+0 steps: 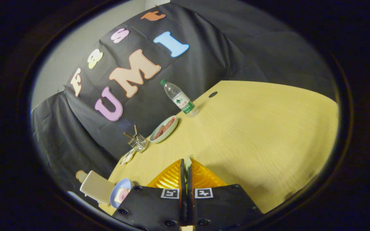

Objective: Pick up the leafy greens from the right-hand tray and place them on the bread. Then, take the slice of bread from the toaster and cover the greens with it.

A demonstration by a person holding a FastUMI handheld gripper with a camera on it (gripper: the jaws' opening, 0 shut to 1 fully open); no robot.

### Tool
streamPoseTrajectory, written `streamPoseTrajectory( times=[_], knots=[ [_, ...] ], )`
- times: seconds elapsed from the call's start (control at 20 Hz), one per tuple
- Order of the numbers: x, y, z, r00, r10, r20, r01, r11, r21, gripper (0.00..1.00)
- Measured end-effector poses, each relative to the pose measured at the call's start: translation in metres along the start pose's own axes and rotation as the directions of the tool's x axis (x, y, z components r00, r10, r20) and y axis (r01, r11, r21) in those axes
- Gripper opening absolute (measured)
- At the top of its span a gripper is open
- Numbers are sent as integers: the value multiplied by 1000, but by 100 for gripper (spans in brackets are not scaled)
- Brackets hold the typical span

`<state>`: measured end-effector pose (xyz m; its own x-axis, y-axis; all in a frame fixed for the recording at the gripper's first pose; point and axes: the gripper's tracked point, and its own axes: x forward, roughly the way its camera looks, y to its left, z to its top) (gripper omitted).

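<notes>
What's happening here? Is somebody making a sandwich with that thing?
A person is holding a hand-held tool over a wooden table. Its two fingers are closed together, with a small pale green bit of leaf pinched at their tips. On the table beside the tool are a toaster and a blue plate with bread on it. Farther back stand a plate of meat, a small wire basket and a water bottle. The greens are not on the bread yet.

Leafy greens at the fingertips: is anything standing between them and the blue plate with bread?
Nothing visible does. The hand-held gripper pinches the leafy greens; the blue plate lies close beside its fingers, and the toaster stands beyond it.
</notes>
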<state>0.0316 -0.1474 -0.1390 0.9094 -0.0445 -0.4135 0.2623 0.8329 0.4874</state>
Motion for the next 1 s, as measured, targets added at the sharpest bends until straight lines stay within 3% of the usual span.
streamPoseTrajectory(
  times=[0.5, 1.0],
  knots=[
    [-35, 83, 6, 982, 179, 67, -180, 984, 6, 3],
    [-47, 190, -48, 936, 351, -10, -352, 936, -30, 3]
  ],
)
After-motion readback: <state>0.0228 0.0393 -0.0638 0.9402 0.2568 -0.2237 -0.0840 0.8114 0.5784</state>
